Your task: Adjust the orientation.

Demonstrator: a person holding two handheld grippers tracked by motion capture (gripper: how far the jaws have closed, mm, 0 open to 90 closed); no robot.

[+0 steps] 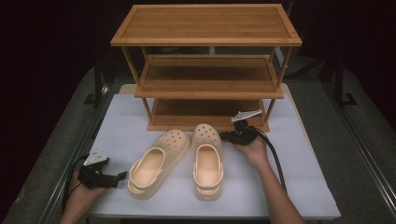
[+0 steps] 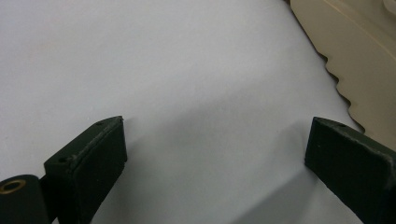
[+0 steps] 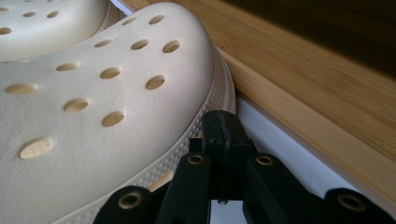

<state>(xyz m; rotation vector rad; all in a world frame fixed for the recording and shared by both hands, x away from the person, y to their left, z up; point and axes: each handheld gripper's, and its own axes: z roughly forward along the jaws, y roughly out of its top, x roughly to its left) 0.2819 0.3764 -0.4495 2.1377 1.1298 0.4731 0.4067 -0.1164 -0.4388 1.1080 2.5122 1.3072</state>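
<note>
Both forearms are bare, and each black gripper, left gripper [image 1: 122, 176] and right gripper [image 1: 221, 136], has brass-ringed pivots, a grey three-cornered plate and a black cable.

— What sits in the middle of the frame?
— A table [image 1: 299, 186] with a pale, matte top, lit evenly from above; its far edge looks like bare wood.
— And around it?
— Grey floor [image 1: 359, 135] at the left and right of the frame, with a dark rail [image 1: 369, 154] running diagonally at lower right and another along the lower left.
— Anything behind?
— Black stand legs [image 1: 343, 91] at mid right and mid left. Beyond them the upper corners fall into darkness; no wall or window can be made out.
</note>
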